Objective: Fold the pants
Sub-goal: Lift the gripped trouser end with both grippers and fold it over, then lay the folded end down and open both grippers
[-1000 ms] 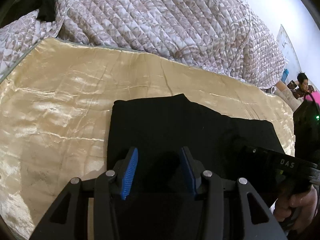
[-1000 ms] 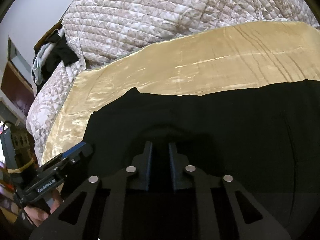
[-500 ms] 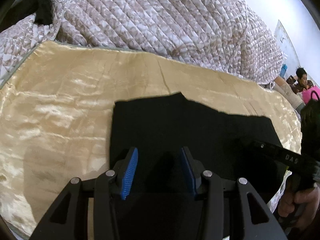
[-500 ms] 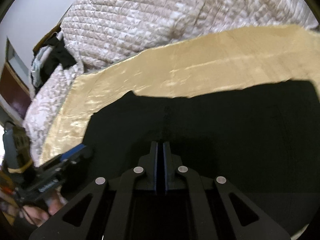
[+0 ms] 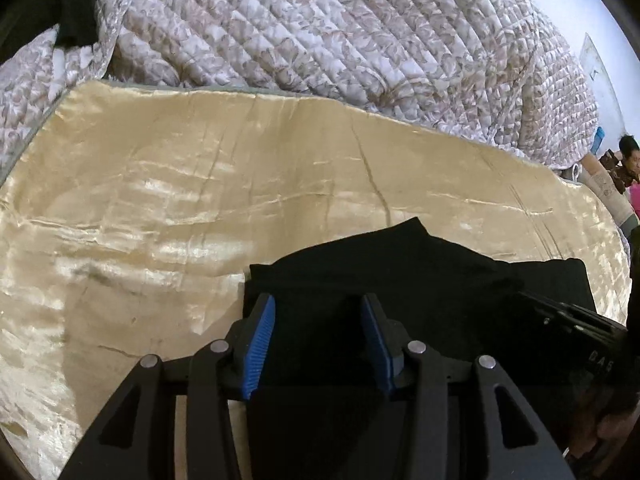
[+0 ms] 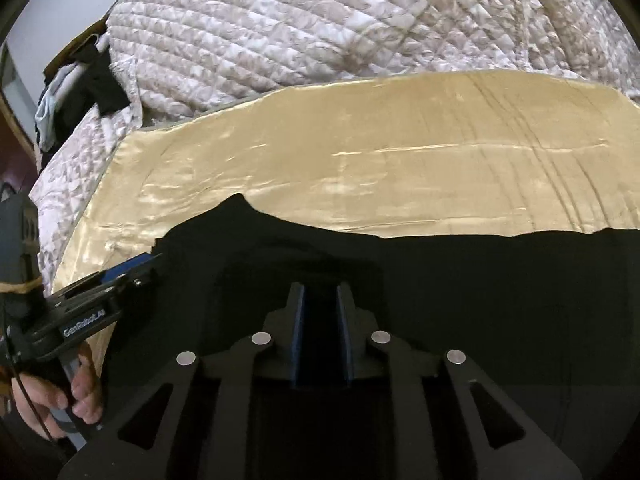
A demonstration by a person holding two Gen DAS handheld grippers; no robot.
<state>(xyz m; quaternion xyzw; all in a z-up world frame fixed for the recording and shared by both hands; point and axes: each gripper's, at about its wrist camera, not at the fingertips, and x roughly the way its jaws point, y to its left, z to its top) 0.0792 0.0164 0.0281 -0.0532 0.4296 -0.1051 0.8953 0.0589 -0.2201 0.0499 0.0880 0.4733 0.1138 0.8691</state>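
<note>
Gold satin sheet spread wide, creased; quilted blanket heaped behind at twelve o'clock — dark clothes piled at ten.

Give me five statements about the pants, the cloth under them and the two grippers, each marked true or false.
1. The black pants lie on a golden satin cloth. True.
2. The left gripper is shut tight. False: its fingers stand apart.
3. A quilted bedspread is bunched up beyond the cloth. True.
4. The pants are white. False: they are black.
5. The right gripper has a wider gap than the left. False: its gap is narrower; its fingers have just been opening.
</note>
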